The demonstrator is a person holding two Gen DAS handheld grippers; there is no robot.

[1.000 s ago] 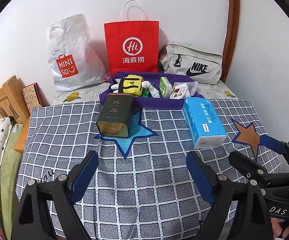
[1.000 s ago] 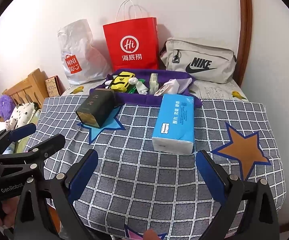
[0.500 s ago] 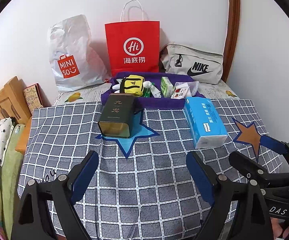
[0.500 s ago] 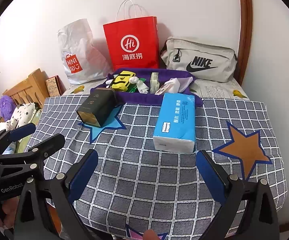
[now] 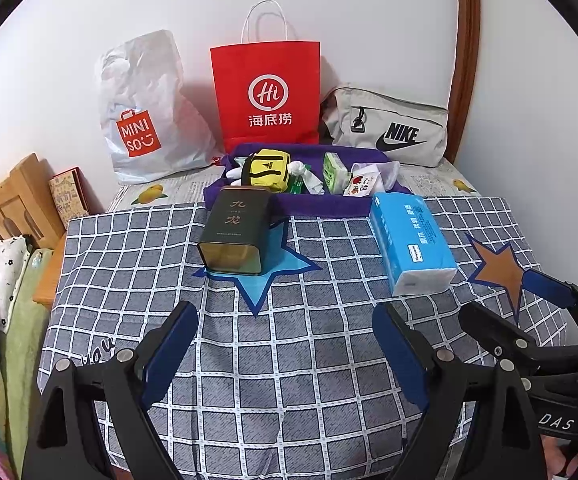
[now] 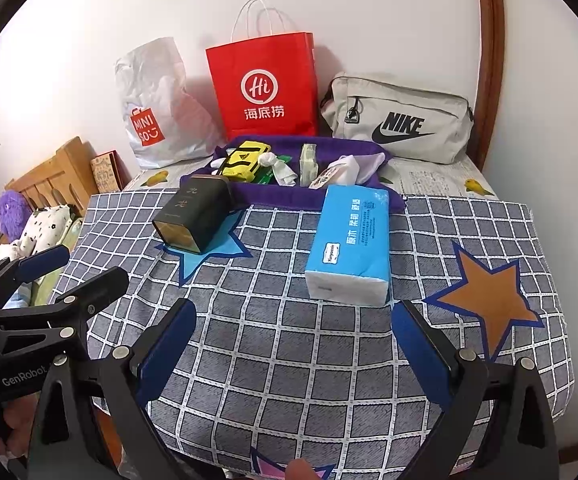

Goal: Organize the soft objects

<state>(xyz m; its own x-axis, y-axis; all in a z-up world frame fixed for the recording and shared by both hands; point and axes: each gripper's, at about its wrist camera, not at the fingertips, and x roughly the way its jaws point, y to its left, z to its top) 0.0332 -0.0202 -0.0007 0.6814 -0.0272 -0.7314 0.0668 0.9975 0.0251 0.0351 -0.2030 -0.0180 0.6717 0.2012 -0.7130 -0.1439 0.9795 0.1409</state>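
- Fingers (image 5: pixel 169 344) of the left gripper (image 5: pixel 285 344) are standing wide apart with nothing between them; the right gripper (image 6: pixel 293 340) is likewise spread and empty.
- Both grippers are hovering over the near part of the checked cloth (image 5: pixel 289 392), angled down toward the items, probably a ready pose ahead of a pick.
- Lying on the cloth ahead of the right gripper, slightly right of the left one, is the tissue pack (image 6: pixel 349 248), near but untouched.
- Resting on its side is the tin (image 5: pixel 235 236), ahead of the left gripper on a blue star.
- Sitting behind both is the purple tray (image 5: pixel 329 204), holding small soft items, likely the collection point.
- Three bags are standing against the wall.
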